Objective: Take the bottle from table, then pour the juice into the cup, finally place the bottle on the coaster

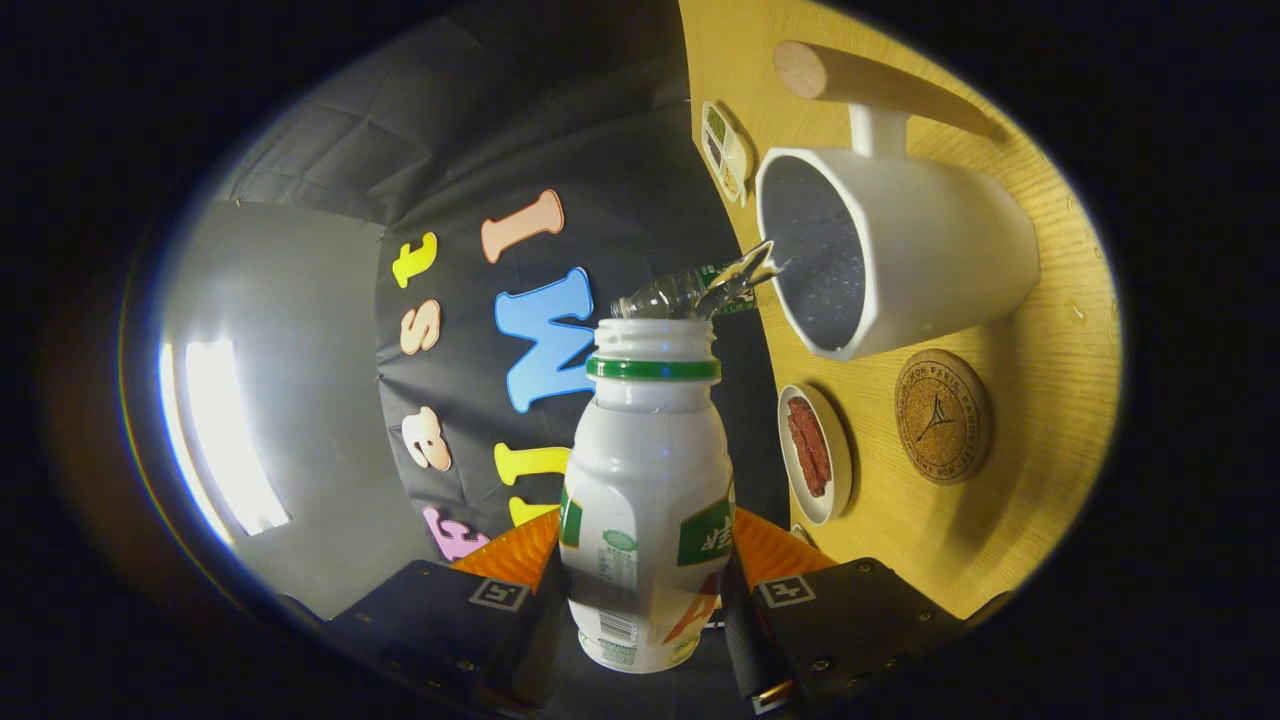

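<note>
The claw [648, 590] pinched the bottle [645, 480] between its fingers; liquid streamed into the cup [900, 260] just ahead.

Bottle [645, 490] between tongs [640, 610] (cup [900, 250] beyond)

My gripper [648, 590]: two blocky finger housings, one left, one right.
My markings: a square black-and-white tag atop each housing.
My screws: small ones along the near edges.
</note>
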`<state>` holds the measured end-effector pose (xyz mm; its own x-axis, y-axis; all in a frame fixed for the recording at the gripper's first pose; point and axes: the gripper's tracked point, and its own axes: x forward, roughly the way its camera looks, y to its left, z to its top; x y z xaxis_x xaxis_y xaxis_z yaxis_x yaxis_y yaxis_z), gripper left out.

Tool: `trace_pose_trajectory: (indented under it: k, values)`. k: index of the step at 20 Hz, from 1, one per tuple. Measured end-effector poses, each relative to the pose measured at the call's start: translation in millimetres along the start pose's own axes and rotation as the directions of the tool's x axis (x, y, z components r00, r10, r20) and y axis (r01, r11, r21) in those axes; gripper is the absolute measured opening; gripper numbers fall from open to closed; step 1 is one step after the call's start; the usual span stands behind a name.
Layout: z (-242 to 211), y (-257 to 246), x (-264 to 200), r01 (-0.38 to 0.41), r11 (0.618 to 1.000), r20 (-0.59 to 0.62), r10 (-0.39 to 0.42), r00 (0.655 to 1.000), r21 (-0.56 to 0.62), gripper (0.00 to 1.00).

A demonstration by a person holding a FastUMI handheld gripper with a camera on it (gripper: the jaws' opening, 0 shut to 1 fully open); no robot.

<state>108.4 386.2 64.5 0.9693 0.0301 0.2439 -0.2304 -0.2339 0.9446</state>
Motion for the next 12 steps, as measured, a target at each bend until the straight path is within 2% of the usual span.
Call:
trace_pose_trajectory:
  k: [12]
  values:
    - [3.1,3.5,1.9,-0.048,0.996,0.055,0.044,0.998,0.074,0.68]
